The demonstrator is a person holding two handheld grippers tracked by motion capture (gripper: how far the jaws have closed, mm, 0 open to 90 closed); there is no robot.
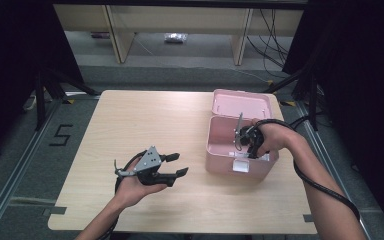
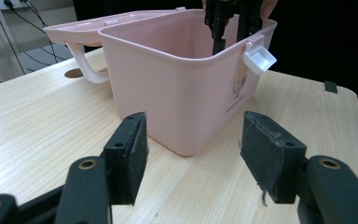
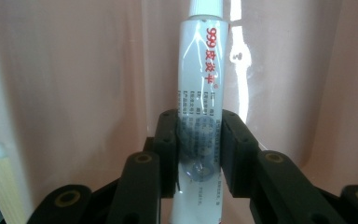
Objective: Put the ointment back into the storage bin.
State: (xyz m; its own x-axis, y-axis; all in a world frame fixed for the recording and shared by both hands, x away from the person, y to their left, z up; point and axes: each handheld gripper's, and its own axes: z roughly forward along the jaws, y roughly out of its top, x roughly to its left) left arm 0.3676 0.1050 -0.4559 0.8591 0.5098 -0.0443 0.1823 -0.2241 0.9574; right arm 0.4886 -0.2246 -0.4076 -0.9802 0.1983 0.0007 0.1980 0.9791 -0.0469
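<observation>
A pale wooden table [image 1: 145, 120] is standing in a dim room, with cables trailing on the floor beyond. Nearest, the left gripper [image 1: 176, 165] is idling above the table, jaws spread and empty. Farther on, the right gripper [image 3: 200, 147] is reaching down into the open pink box [image 1: 220, 150], pinching a white tube [image 3: 201, 88] at its lower body. The tube is probably being lowered in or lifted out; keeping it vertical and clear of the walls should help.
</observation>
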